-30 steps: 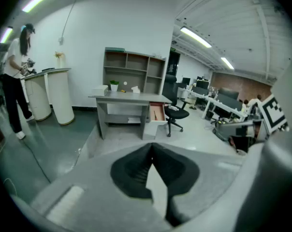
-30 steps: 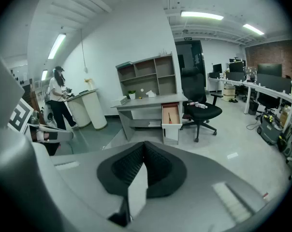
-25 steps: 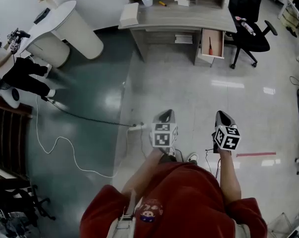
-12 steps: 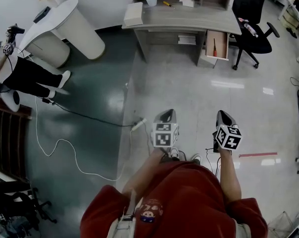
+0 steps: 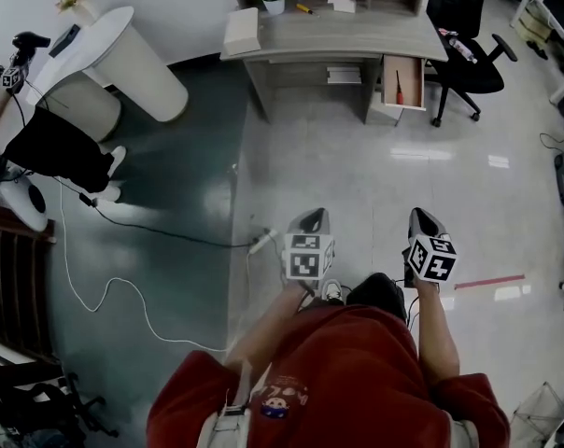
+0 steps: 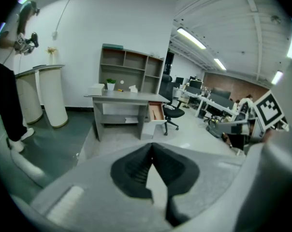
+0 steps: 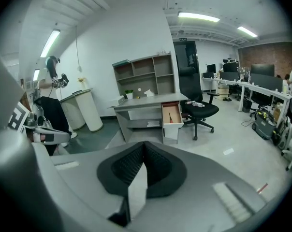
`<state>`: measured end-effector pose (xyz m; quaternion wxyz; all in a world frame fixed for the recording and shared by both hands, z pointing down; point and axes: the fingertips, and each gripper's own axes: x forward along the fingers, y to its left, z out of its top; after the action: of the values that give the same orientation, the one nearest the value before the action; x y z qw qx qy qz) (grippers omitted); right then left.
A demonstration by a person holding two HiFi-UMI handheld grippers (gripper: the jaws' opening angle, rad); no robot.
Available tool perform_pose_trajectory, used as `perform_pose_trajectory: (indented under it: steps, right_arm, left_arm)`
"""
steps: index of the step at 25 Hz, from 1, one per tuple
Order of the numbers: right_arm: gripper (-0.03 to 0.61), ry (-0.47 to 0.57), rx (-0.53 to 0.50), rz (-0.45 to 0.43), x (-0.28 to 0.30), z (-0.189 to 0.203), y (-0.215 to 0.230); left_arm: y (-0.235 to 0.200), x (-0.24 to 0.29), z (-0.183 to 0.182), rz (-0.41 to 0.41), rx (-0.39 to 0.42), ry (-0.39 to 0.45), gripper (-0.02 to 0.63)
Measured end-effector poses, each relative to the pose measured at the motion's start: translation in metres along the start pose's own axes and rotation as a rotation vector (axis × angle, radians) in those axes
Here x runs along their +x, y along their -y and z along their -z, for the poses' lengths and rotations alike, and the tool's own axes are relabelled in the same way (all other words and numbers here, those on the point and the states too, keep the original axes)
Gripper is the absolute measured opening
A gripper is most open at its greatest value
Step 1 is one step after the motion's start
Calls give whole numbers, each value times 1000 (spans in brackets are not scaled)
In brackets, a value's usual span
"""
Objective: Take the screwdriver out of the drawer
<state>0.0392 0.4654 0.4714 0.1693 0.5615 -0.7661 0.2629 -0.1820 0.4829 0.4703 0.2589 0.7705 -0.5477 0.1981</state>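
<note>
A red-handled screwdriver lies in the open wooden drawer at the right end of the grey desk, far across the floor. My left gripper and right gripper are held side by side in front of my body, well short of the desk. In the left gripper view the left gripper has its jaws meeting at the tips with nothing between them, and the drawer shows ahead. The right gripper is likewise shut and empty, with the screwdriver visible beyond.
A black office chair stands right of the drawer. At the left are a white rounded counter and a person in black. A white cable and a power strip lie on the floor left of me.
Both grippers stay shut and level in front of me while I step. My dark shoe now shows between them. The person at the left has shifted their legs.
</note>
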Motion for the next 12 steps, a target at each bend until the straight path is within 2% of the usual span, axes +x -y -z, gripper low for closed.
perform_pose_trajectory:
  steps: [7, 12]
  right_arm:
    - [1, -7, 14, 17, 20, -1, 14]
    - [2, -8, 30, -1, 46, -21, 36]
  left_arm:
    - [-2, 23, -7, -3, -6, -12, -2]
    - [2, 53, -26, -21, -3, -18, -2]
